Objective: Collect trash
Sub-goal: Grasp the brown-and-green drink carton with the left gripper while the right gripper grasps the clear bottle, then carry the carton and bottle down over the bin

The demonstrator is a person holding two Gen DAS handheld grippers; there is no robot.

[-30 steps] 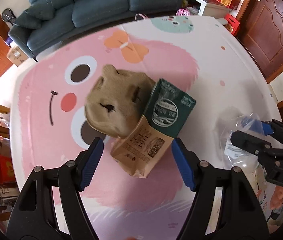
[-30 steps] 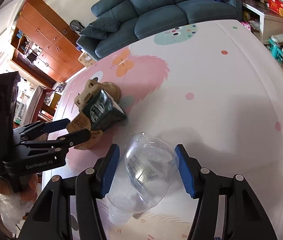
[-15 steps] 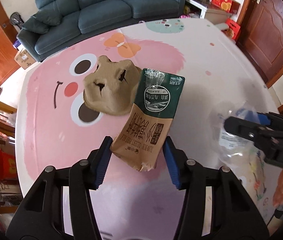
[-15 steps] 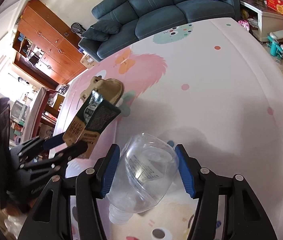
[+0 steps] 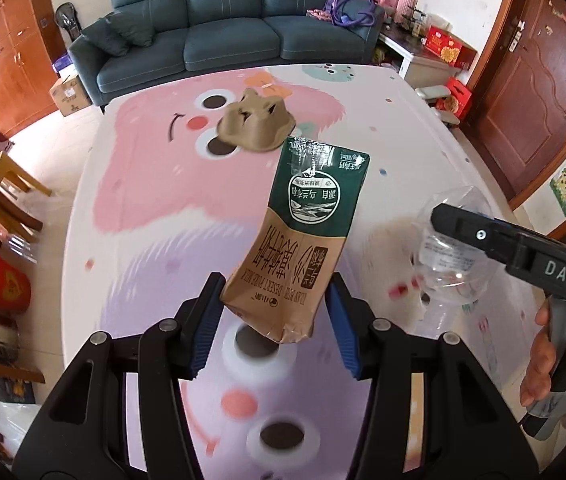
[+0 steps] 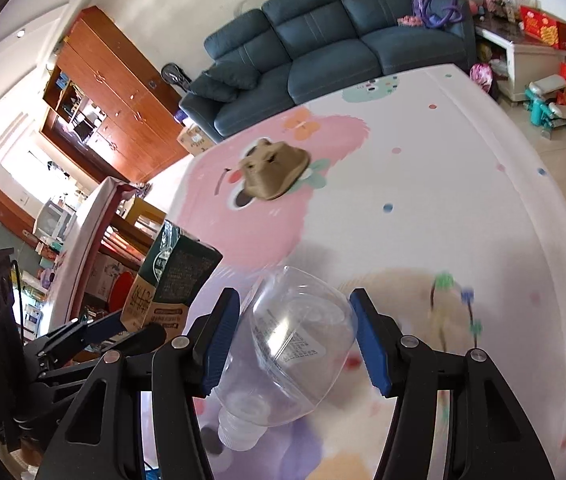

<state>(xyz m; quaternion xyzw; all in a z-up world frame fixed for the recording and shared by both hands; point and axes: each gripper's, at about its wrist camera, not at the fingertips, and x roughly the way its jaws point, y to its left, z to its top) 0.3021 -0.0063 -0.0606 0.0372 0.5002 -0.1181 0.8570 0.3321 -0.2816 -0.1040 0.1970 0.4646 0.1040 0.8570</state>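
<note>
1. Pink-and-white cartoon play mat (image 5: 131, 184) covers the floor; it carries a printed face, small coloured dots and pastel patches. A dark teal sofa (image 5: 219, 20) stands along its far edge, well apart from both tools.
2. Left tool (image 5: 275, 320), black with blue pads, is closed on the lower brown end of a milk carton (image 5: 307, 236). The carton is held above the mat, its green upper part pointing away from the camera and leaning slightly to the right. In the right wrist view the same carton (image 6: 175, 280) appears at the left, clamped in the left tool (image 6: 123, 332).
3. Right tool (image 6: 295, 340) grips a clear plastic bottle (image 6: 295, 340) across its body, one blue pad pressed against each side. The bottle is clear of the mat, with its white capped neck turned back toward the camera and its label facing up. In the left wrist view the bottle (image 5: 455, 256) shows partly behind the black finger of the right tool, whose handle is held by a hand (image 5: 547, 364) at the right edge.
4. Brown moulded-pulp tray (image 5: 257, 126), crumpled and dome-shaped, lies on the pink face of the mat, beyond both tools and touched by neither.
</note>
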